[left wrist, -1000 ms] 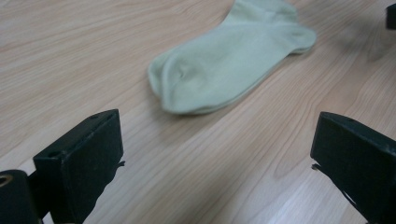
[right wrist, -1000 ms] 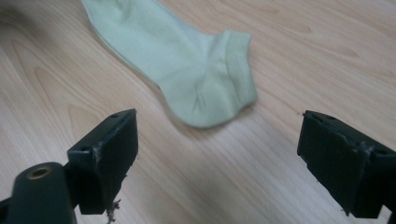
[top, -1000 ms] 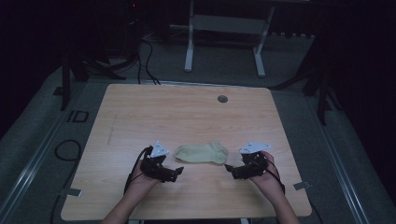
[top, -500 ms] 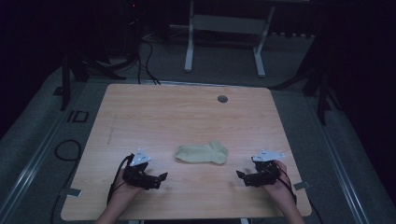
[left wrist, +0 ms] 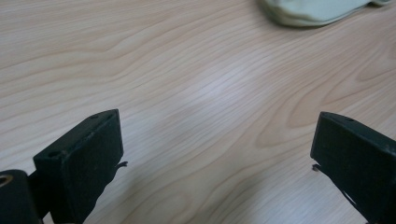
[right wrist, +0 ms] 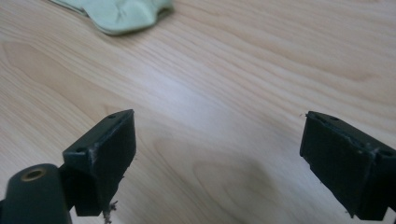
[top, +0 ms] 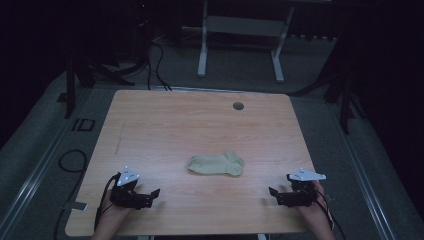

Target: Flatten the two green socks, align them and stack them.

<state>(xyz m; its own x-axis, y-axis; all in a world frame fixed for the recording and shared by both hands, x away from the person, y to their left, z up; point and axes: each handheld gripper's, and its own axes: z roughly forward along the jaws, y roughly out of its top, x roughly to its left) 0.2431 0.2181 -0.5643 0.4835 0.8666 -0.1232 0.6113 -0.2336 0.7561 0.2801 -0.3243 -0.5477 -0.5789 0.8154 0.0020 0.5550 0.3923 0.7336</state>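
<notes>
Sock (top: 216, 164), pale green and lying flat, sits near the middle of the wooden table (top: 200, 120), a little toward the person's side, with its cuff end pointing right in the high view. Compared with a second ago, both grippers have pulled back from it: then they flanked the sock closely at either end, and half a second ago they were already well apart from it; now they rest near the table's near edge, farther out to each side. The left gripper (top: 150, 196) has its jaws spread wide with nothing between them, and the right gripper (top: 274, 194) is likewise wide open and holds nothing. The sock itself has not shifted on the table. In the left gripper view the sock (left wrist: 322, 10) is cut off by the top edge, so only its lower rim shows; in the right gripper view the sock (right wrist: 122, 14) is also cropped at the top, with one crumpled end visible. The person's hands are cut off by the bottom edge of the high view. A small round grommet (top: 238, 106) marks the table's far side.
</notes>
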